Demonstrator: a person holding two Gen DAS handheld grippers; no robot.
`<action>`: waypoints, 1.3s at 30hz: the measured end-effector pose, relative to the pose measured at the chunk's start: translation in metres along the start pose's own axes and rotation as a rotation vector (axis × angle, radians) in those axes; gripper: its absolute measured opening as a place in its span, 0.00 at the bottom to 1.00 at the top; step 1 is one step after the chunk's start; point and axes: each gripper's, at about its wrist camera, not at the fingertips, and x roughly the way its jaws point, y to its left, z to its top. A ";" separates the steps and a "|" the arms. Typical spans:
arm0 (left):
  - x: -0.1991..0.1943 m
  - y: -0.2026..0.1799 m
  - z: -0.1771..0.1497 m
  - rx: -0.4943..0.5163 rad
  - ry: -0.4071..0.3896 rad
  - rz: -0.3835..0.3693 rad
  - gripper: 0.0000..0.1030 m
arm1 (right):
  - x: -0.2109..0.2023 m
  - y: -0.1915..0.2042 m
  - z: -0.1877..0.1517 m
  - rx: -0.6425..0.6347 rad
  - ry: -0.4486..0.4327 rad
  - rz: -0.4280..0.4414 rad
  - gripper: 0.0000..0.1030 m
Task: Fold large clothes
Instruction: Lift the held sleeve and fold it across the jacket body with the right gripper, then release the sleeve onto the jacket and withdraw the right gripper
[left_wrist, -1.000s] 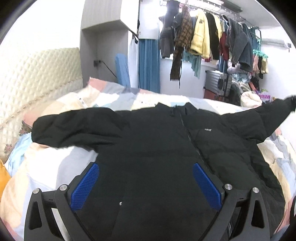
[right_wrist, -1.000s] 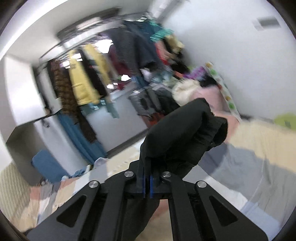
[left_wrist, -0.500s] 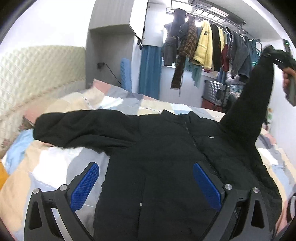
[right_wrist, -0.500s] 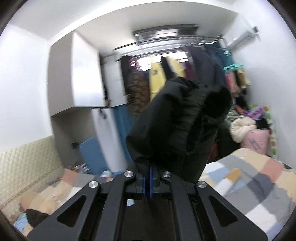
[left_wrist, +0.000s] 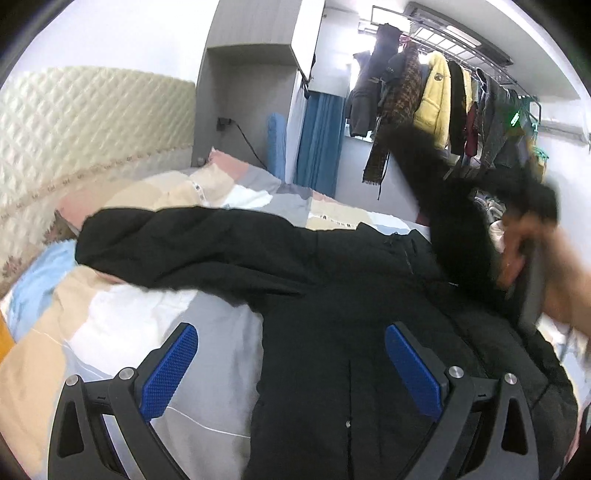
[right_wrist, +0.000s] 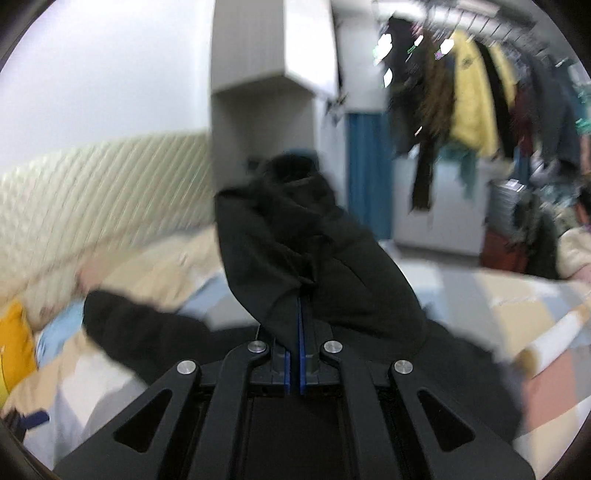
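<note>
A large black padded jacket lies front up on the bed, its left sleeve spread out to the left. My left gripper is open and empty, hovering over the jacket's lower left part. My right gripper is shut on the cuff of the jacket's right sleeve and holds it up in the air. In the left wrist view that raised sleeve arches over the jacket's right shoulder, with the hand holding the right gripper beside it.
The bed has a pastel patchwork quilt and a quilted cream headboard at the left. A rack of hanging clothes and a blue curtain stand beyond the bed. An orange-yellow pillow lies at the left.
My right gripper has swung the held sleeve from upright at the right, leftward and down over the jacket's body. The left gripper has stayed open, shifting slightly left.
</note>
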 end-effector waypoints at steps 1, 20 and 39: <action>0.002 0.002 0.000 -0.001 0.002 -0.003 0.99 | 0.017 0.009 -0.017 0.004 0.046 0.023 0.03; 0.036 0.019 -0.006 -0.058 0.065 -0.023 0.99 | 0.070 0.042 -0.129 -0.002 0.401 0.068 0.10; -0.055 -0.023 -0.006 0.019 -0.027 -0.050 0.99 | -0.123 0.020 -0.062 -0.017 0.127 0.059 0.77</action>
